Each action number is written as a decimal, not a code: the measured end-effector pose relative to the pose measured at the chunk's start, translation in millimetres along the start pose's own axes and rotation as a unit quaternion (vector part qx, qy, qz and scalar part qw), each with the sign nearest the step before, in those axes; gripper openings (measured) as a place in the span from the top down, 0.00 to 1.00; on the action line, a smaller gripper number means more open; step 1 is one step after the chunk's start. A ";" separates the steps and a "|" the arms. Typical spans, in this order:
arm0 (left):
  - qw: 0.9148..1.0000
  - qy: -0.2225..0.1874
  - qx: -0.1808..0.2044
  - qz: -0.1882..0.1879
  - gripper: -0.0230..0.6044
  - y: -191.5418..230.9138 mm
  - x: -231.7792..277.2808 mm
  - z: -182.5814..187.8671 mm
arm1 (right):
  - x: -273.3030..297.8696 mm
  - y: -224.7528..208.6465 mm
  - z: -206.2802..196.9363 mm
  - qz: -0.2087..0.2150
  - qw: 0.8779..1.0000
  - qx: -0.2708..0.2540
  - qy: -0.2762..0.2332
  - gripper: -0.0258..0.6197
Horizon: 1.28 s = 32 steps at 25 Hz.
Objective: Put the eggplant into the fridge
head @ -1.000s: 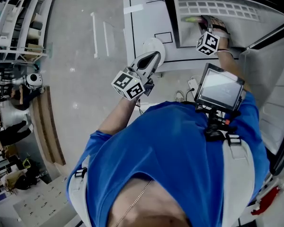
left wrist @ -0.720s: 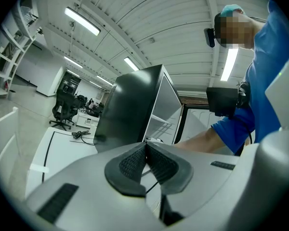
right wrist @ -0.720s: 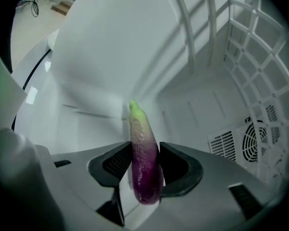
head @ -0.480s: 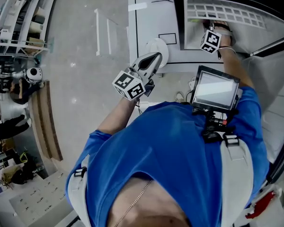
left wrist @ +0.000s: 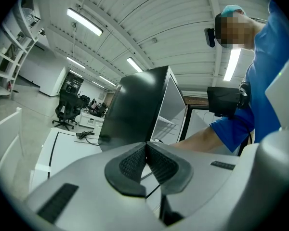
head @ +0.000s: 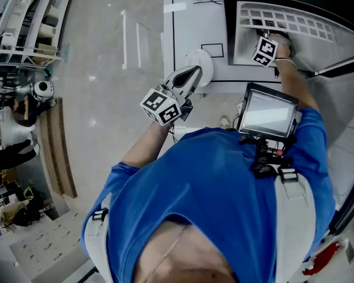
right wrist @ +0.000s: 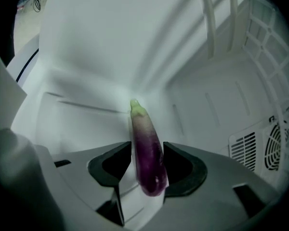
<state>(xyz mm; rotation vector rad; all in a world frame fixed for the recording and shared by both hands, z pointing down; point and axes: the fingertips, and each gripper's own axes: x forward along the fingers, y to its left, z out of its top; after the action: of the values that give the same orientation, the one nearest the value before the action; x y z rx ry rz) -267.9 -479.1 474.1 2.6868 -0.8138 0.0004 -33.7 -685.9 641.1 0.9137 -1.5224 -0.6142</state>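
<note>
At the head view's 10 o'clock edge stands white shelving [head: 23, 22] on the grey floor. Near the middle, the left gripper [head: 194, 71] points toward 1 o'clock, its tip over a white round disc [head: 205, 56] at the near edge of the white worktop [head: 192, 22]. In its own view the left gripper [left wrist: 145, 146] has its fingers [left wrist: 132, 160] pressed together with nothing between them, and the black fridge [left wrist: 135, 105] rises beyond them at 12 o'clock, its door swung open toward 2 o'clock.

A screen [head: 268, 114] hangs on the person's chest at the head view's 3 o'clock. At 1 o'clock the right gripper [head: 277, 39] reaches into the fridge [head: 248, 25], under its white wire shelf [head: 289, 19].

In the right gripper view the right gripper [right wrist: 147, 147] is inside the white compartment [right wrist: 111, 42], its fingers [right wrist: 176, 165] closed on the eggplant [right wrist: 145, 138]. The eggplant lies along the fingers: purple end between the pads at 6 o'clock, pale green tip toward 12 o'clock, in the air short of the back wall. A wire rack [right wrist: 267, 52] shows at 2 o'clock and a vent grille [right wrist: 267, 153] at 4 o'clock.
</note>
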 end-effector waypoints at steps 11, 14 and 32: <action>1.000 -0.006 -0.002 0.005 0.95 3.9 -0.6 2.9 | -0.2 -0.6 3.4 0.003 1.000 0.000 -0.005 0.67; 1.000 -0.006 -0.002 0.006 0.95 4.4 -1.5 2.7 | -1.8 -1.6 4.1 0.001 1.000 -0.001 -0.006 0.67; 0.999 -0.021 0.000 -0.024 0.95 -15.6 -3.5 5.8 | -76.0 -2.5 -5.1 -0.042 0.991 0.123 -0.018 0.68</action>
<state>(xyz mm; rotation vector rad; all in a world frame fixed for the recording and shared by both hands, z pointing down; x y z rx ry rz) -263.0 -466.9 463.4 2.7134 -0.7603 -0.0678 -28.6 -624.0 596.9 1.1654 -1.6229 -0.5118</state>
